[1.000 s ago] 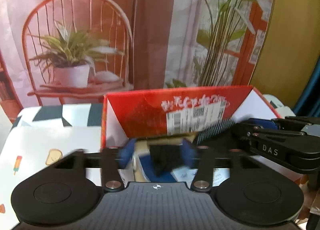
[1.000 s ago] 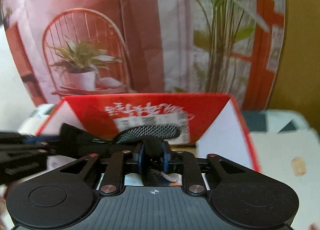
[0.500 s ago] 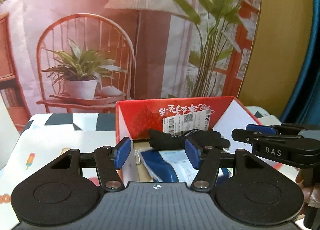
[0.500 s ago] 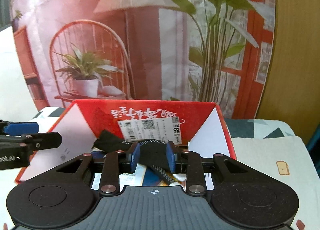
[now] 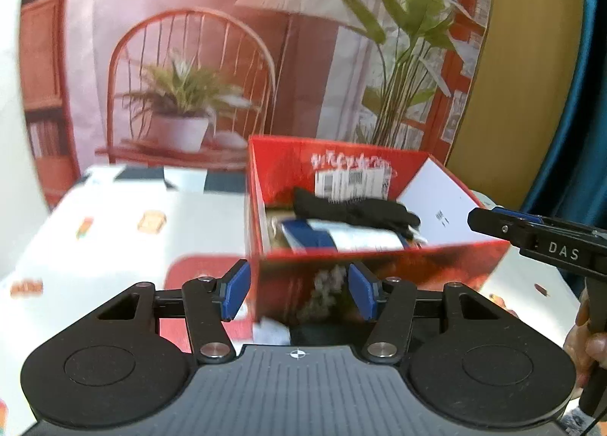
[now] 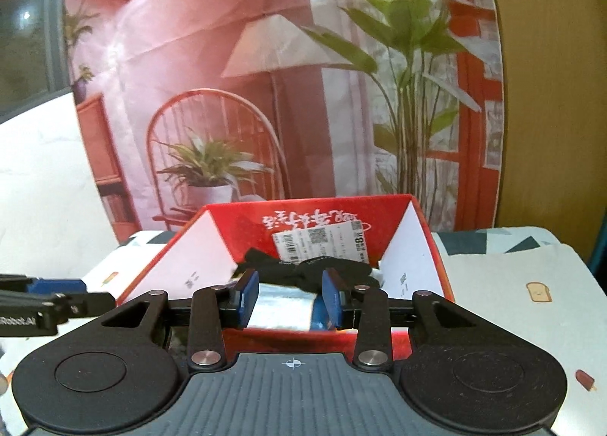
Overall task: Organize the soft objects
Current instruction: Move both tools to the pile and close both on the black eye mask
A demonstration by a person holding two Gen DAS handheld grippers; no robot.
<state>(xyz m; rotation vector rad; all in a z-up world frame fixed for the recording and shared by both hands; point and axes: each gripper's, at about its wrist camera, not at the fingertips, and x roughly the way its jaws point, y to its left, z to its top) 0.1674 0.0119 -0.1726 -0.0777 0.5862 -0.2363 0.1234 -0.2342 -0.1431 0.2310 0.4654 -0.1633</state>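
Observation:
A red cardboard box (image 5: 379,257) stands open on the table; it also shows in the right wrist view (image 6: 315,216). A black soft cloth item (image 5: 356,210) lies inside it on top of a blue and white packet (image 5: 341,239). The same black item (image 6: 303,269) and packet (image 6: 284,307) show in the right wrist view. My left gripper (image 5: 299,294) is open and empty, in front of the box's near wall. My right gripper (image 6: 290,299) is open and empty, just short of the box's near rim. Each gripper shows at the edge of the other's view.
The table has a white cloth (image 5: 114,239) with small printed pictures. A printed backdrop (image 6: 265,94) of a chair, lamp and plants hangs behind the table. A blue curtain (image 5: 580,132) hangs at the far right. A red patch (image 5: 197,269) lies left of the box.
Both grippers let go of the black item and pulled back out of the box. The item now lies in the box. The right jaws have opened wide.

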